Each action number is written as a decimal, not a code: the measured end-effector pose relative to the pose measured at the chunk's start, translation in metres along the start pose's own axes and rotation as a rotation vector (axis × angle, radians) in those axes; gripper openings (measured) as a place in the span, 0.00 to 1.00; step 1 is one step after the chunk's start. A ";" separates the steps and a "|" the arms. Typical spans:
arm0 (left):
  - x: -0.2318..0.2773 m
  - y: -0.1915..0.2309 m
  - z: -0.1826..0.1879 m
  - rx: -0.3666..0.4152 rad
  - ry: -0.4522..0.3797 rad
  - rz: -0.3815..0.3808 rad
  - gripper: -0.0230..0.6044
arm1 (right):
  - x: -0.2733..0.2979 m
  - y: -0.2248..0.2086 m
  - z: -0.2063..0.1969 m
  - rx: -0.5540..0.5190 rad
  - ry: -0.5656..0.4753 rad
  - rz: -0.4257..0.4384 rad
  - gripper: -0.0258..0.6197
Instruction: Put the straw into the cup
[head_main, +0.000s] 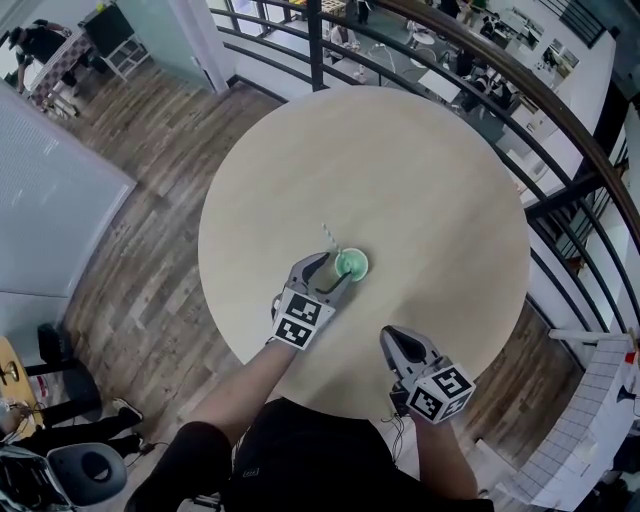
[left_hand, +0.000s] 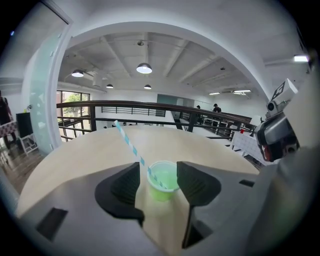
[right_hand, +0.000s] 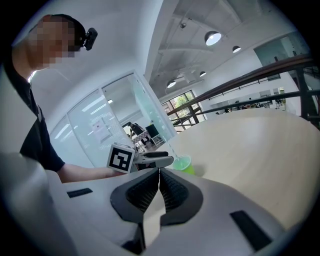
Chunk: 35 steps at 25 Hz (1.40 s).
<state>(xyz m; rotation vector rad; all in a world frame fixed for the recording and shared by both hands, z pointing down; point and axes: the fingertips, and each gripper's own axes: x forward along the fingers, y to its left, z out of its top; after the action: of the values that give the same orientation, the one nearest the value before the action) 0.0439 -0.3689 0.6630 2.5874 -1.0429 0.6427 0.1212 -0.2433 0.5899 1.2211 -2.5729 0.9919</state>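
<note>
The left hand-held gripper (head_main: 335, 275) reaches in from the 7 o'clock side of the round bench (head_main: 420, 180). Its jaws are spread wide either side of the green cup (head_main: 351, 264). The left gripper view shows a sliver of bench between each pad and the cup wall, so I read it as holding nothing.

The cup stands upright just toward 7 o'clock of the bench's middle. The striped straw (head_main: 327, 238) is already in it, foot inside the rim and top leaning out toward 11 o'clock (resting on the lip, as far as I can tell).

At the 5 o'clock edge, the right hand-held gripper (head_main: 395, 340) hovers well apart from the cup. Its jaws are pressed together with nothing between them.

Judging by how things lie, the insertion is done and this is the letting-go step. The next move calls for drawing the left jaws straight back toward 7 o'clock, without brushing the cup or nudging the leaning straw, since a light cup would tip easily.
</note>
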 end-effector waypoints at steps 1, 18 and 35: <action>-0.002 0.000 0.002 -0.001 -0.003 0.001 0.39 | -0.001 0.002 0.001 -0.002 0.000 0.001 0.08; -0.116 -0.001 0.050 -0.001 -0.175 0.001 0.05 | -0.010 0.042 0.031 -0.067 -0.045 -0.024 0.08; -0.223 -0.099 0.085 0.052 -0.294 0.070 0.05 | -0.106 0.091 0.057 -0.129 -0.191 0.062 0.08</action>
<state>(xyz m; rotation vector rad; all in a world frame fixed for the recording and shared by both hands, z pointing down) -0.0037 -0.2038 0.4694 2.7596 -1.2224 0.3127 0.1344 -0.1672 0.4600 1.2650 -2.7855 0.7379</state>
